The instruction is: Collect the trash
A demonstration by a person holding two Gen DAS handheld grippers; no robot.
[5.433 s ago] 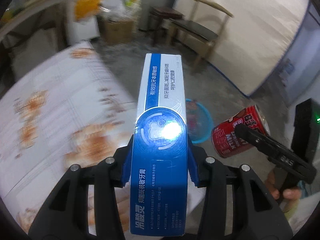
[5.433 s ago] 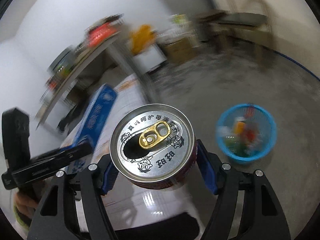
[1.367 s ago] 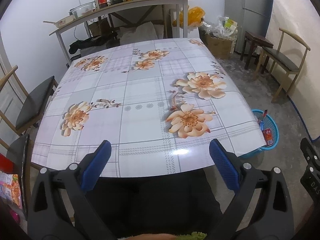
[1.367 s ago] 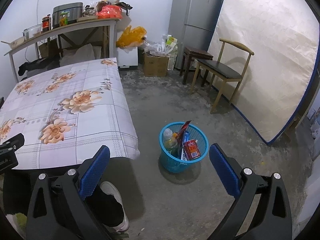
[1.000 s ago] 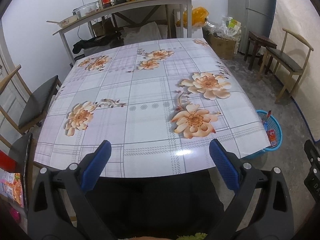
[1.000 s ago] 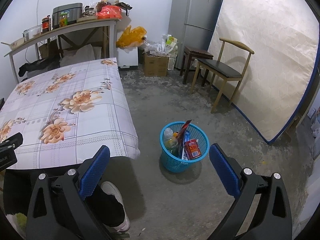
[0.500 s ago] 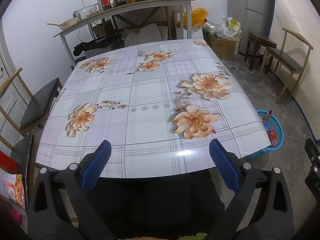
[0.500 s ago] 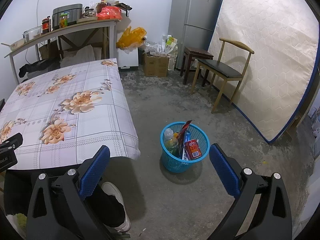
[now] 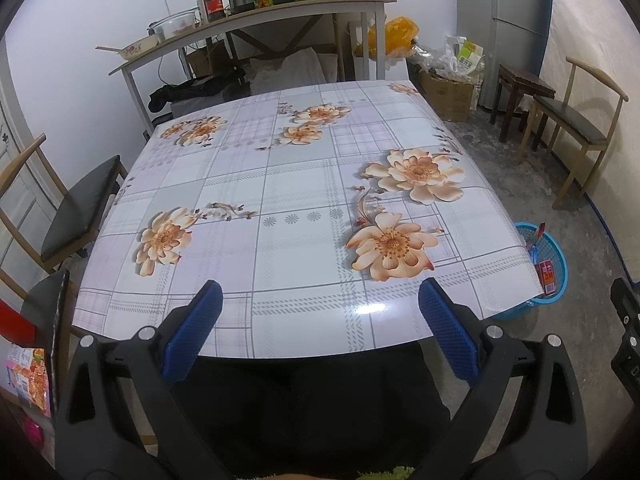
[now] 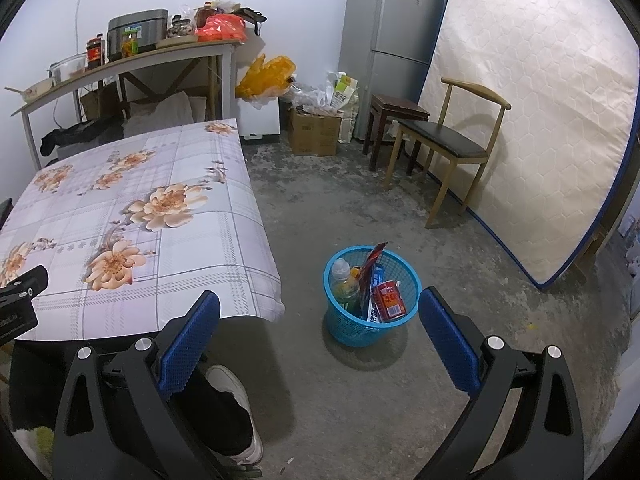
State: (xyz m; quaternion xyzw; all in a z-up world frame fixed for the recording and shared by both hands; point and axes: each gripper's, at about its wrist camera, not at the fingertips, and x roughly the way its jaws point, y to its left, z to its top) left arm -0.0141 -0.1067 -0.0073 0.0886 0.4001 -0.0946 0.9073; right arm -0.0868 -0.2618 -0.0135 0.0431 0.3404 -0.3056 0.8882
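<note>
A blue mesh basket stands on the concrete floor right of the table. In it lie a red can, a blue toothpaste box, a bottle and a red wrapper. The basket also shows in the left wrist view, partly hidden by the table edge. My left gripper is open and empty over the near edge of the flowered tablecloth. My right gripper is open and empty, held above the floor in front of the basket.
A wooden chair, a stool, a fridge and a leaning mattress stand to the right. A shelf table with jars and a cooker stands at the back. Another chair stands left of the table.
Five seconds ago my left gripper held the toothpaste box and my right the red can; both now lie in the basket and the grippers are open. In the last second, almost nothing moved.
</note>
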